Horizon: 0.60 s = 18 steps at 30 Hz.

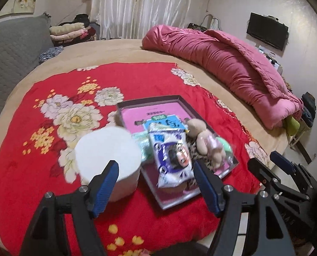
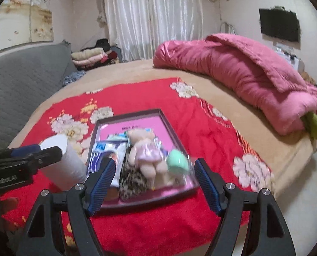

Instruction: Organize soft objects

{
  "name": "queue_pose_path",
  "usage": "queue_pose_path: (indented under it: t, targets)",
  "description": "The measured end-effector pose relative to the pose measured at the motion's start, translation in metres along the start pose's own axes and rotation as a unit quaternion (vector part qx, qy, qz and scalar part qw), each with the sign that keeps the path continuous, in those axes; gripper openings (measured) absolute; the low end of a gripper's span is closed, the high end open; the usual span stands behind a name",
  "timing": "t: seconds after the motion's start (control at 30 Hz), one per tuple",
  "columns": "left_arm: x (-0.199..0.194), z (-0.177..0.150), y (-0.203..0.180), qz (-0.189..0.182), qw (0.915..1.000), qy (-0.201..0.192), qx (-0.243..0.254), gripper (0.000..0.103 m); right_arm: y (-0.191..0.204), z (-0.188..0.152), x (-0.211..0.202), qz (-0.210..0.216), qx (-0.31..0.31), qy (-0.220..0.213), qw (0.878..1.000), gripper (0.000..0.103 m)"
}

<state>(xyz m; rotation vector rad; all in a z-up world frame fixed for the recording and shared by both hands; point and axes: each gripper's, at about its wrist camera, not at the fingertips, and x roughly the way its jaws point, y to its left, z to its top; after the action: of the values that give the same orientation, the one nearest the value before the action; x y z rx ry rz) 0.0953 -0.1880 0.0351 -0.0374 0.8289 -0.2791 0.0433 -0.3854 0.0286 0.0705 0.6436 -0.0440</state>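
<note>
Both claws spread, holding nothing: left claw (image 1: pixel 156 178), right claw (image 2: pixel 153 176). Left claw body reads "GenRobot.AI". Below: dark-rimmed pink tray (image 2: pixel 124 202) on red floral blanket (image 1: pixel 137 79) with beige teddy bear in pink dress (image 2: pixel 144 149), mint-green soft ball (image 2: pixel 176 163), white-blue printed packet (image 1: pixel 172 160) (text illegible). White cylindrical paper roll (image 1: pixel 109 155) beside tray's left edge.

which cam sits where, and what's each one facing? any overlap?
Left wrist: on the left tongs, open, facing the white paper roll and the tray edge; right tongs at the right border.
Right wrist: on the right tongs, open, facing the plush bear in the tray; left tongs at the left border.
Shared: roll, tray, bear, red floral blanket, pink quilt.
</note>
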Motion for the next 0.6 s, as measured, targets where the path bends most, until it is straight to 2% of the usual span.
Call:
queue_pose_path:
  t: [0.17,0.3,0.6]
  targets:
    - [-0.010,-0.020,0.007,0.005,0.9999,0.007,-0.012,0.072,0.001,-0.017,-0.012,-0.008,0.028,0.019,0.999,0.077]
    - [-0.017,-0.038,0.005,0.014,0.9997,0.013,-0.014,0.072,0.016,-0.028,-0.023,-0.016,0.005,0.027,0.999,0.078]
    - [-0.028,-0.054,0.003,0.021,0.9996,0.014,-0.012,0.072,0.044,-0.044,-0.039,-0.017,-0.027,0.037,0.999,0.078]
